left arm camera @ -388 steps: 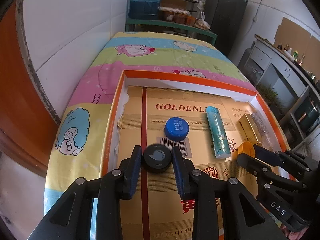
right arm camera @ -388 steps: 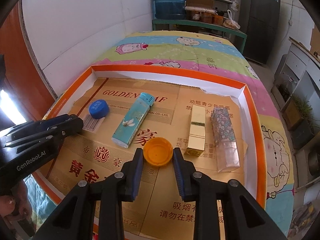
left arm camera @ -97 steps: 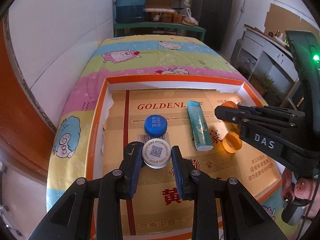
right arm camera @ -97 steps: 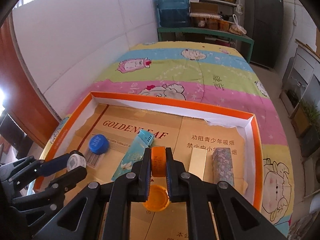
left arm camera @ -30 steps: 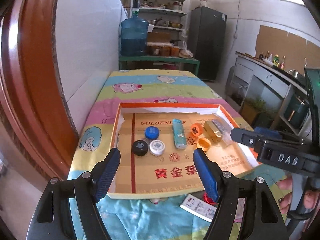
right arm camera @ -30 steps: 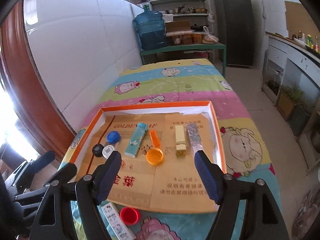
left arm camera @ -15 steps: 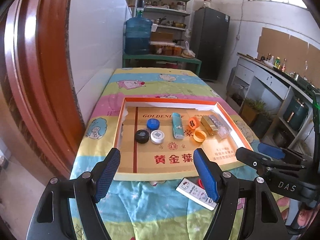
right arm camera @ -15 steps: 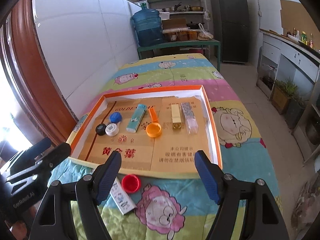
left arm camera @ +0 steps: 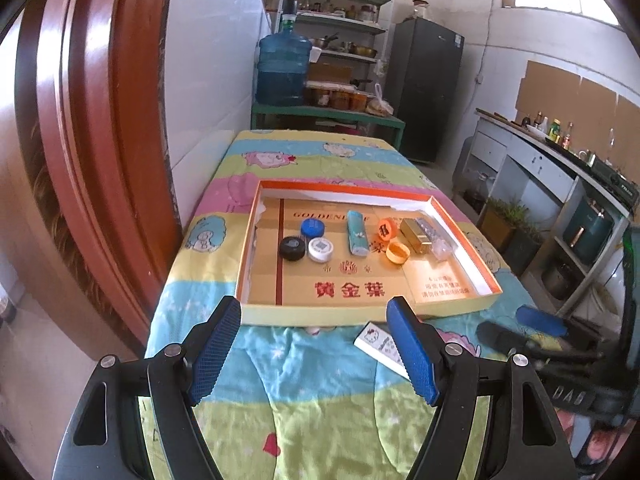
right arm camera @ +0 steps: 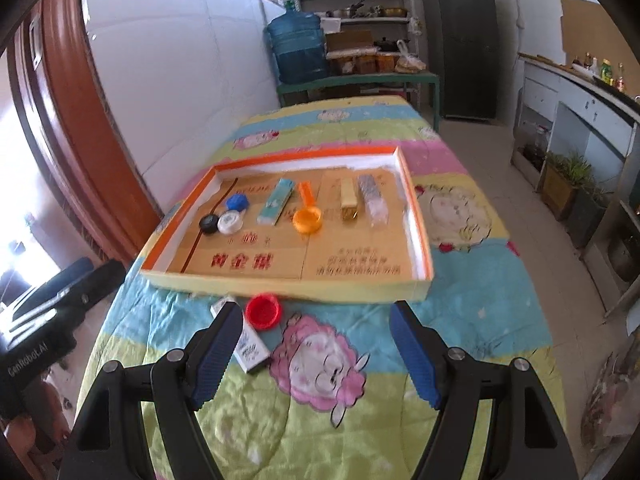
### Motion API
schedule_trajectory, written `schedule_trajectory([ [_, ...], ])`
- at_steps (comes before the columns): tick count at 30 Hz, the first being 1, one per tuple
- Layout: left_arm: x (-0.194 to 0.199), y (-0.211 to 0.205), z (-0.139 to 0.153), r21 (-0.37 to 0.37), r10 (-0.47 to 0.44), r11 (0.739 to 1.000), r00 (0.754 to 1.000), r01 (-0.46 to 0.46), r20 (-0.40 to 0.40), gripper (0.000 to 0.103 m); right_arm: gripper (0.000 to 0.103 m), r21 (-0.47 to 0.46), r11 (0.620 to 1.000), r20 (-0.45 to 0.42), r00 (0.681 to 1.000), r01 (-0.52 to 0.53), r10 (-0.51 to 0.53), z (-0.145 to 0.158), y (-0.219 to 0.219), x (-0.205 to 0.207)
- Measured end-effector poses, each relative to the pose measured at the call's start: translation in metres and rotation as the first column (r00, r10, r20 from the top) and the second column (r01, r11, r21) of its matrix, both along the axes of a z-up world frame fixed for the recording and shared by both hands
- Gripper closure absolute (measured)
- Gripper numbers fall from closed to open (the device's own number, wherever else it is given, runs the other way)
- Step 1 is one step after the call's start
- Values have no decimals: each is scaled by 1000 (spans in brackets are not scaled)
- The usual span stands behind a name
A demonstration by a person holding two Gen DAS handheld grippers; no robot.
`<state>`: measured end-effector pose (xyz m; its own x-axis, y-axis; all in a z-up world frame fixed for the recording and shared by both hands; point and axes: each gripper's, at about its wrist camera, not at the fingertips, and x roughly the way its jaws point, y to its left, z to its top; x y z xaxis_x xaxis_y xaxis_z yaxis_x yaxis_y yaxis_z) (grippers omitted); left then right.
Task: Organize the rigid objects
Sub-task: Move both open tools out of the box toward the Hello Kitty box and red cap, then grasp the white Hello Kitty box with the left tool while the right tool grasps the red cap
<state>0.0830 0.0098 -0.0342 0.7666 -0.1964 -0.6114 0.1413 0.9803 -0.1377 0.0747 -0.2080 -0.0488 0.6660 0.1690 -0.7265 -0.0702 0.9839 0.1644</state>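
Both claws wide open and empty; we should lower the right gripper [right arm camera: 316, 354] squarely over the red cap [right arm camera: 262, 312], near the tray [right arm camera: 280, 282].

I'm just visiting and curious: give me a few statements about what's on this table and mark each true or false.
1. Both tongs, left and right, are open and hold nothing. True.
2. The red cap lies inside the tray. False: it lies on the blanket in front of the tray.
3. The black cap and white cap sit side by side in the tray. True.
4. The teal lighter lies left of the blue cap. False: it lies right of it.
5. The gold box stands upright. False: it lies flat.
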Motion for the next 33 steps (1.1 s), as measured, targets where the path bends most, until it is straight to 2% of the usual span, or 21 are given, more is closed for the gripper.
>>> schedule_trajectory([
  [3,-1,1,-7,-20,-4,1000,1000,3,-21,26,28,-6,1000,-28,999,-25,24,-11,5,-2],
  [7,1,-11,-19,-44,-30,999,997,27,-65,26,28,-40,999,-22,1000,1,-2,-15,1,-5],
  [13,5,-60,-46,-28,-86,996,989,83,-121,26,28,-26,997,-18,997,69,-70,-16,-30,-11],
  [19,19,-96,-68,105,10,994,986,8,-164,26,28,1,995,-11,995,96,-96,-15,-53,-19],
  [22,23,-104,-70,108,27,994,985,-9,-171,26,28,22,994,-4,994,107,-106,-14,-62,-22],
  [28,29,-113,-81,160,71,986,978,-39,-197,26,28,45,994,-4,995,101,-101,-17,-70,-23],
  [33,28,-96,-83,110,64,993,974,-40,-218,26,28,57,996,-13,997,70,-69,-21,-63,-19],
])
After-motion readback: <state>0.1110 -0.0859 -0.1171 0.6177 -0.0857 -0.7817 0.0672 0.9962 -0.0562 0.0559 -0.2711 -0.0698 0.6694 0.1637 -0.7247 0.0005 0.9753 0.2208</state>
